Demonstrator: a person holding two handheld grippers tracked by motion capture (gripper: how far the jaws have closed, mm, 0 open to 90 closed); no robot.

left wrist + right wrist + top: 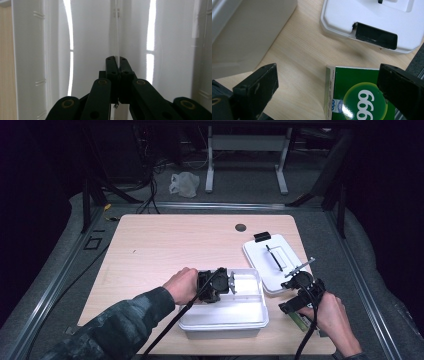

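Two claws work here: the left claw (pixel 116 60), jaws pressed together and empty, sits inside the white rectangular plastic bin (pixel 250 312); the right claw (pixel 329 85) gapes wide above a green cardboard box (pixel 359 97) on the pale wooden tabletop (pixel 165 245).

One white bin (pixel 225 312) sits low in the middle of the high view. One white lid (pixel 272 262) lies right of centre. One green box (pixel 359 95) shows at the bottom of the right gripper view. Two grippers, left (pixel 216 285) and right (pixel 300 287). One tabletop (pixel 165 245).
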